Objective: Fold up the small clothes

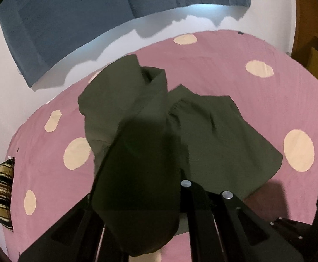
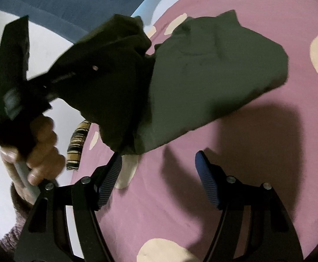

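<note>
olive-green garment [image 1: 202, 131], one, pinched in the closed left tool [image 2: 71, 76]; right tool [image 2: 159, 179] wide apart, empty, above the pink sheet [image 2: 202, 207]

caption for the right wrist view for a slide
Open right gripper hovers over pink spotted bedsheet while left gripper lifts dark olive-green garment.

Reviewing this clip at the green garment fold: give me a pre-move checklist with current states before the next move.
1. Left gripper has hold of the olive-green garment: ok, cloth is bunched around it and lifted.
2. Right gripper free to take a second grip: ok, jaws open, nothing between them.
3. Far half of the garment resting on the pink spotted bedsheet: ok.
4. Garment spread flat for a clean fold: not ok, the lifted part is crumpled.
5. Left jaws fully closed on the cloth: cannot tell, fabric hides them.
</note>
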Available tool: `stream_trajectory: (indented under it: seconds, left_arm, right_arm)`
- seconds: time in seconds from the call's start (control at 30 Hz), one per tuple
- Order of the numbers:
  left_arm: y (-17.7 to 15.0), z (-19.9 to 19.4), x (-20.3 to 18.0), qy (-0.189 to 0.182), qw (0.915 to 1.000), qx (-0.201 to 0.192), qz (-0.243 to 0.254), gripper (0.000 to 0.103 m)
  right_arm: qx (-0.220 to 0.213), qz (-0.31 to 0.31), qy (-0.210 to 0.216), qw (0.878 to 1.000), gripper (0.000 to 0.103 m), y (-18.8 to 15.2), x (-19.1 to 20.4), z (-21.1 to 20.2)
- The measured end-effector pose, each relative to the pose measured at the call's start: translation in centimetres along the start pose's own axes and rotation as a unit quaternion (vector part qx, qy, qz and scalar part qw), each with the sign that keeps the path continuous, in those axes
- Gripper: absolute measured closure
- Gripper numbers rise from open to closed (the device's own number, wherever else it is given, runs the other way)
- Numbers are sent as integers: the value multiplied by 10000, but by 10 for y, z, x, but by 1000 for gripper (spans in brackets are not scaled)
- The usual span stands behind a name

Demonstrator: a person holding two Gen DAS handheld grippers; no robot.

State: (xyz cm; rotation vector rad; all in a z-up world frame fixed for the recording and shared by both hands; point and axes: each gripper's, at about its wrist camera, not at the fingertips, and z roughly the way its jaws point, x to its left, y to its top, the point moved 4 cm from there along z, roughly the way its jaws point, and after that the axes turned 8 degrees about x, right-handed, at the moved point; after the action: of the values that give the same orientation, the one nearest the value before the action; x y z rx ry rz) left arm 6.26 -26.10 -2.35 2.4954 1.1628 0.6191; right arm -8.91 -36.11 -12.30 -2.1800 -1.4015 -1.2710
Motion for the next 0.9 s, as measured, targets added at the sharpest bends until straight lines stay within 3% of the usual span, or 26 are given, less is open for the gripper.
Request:
stream_trajectory:
  seconds: [0.27,0.9]
  left_arm:
    - [-7,16,-23,192,9998,67,83,96]
    - [-16,31,-54,889,9952,-41,398,93]
  right_arm:
    - [-25,144,119,9998,34,10,-4,2]
    - [-171,389,255,9988,33,0,-13,-21]
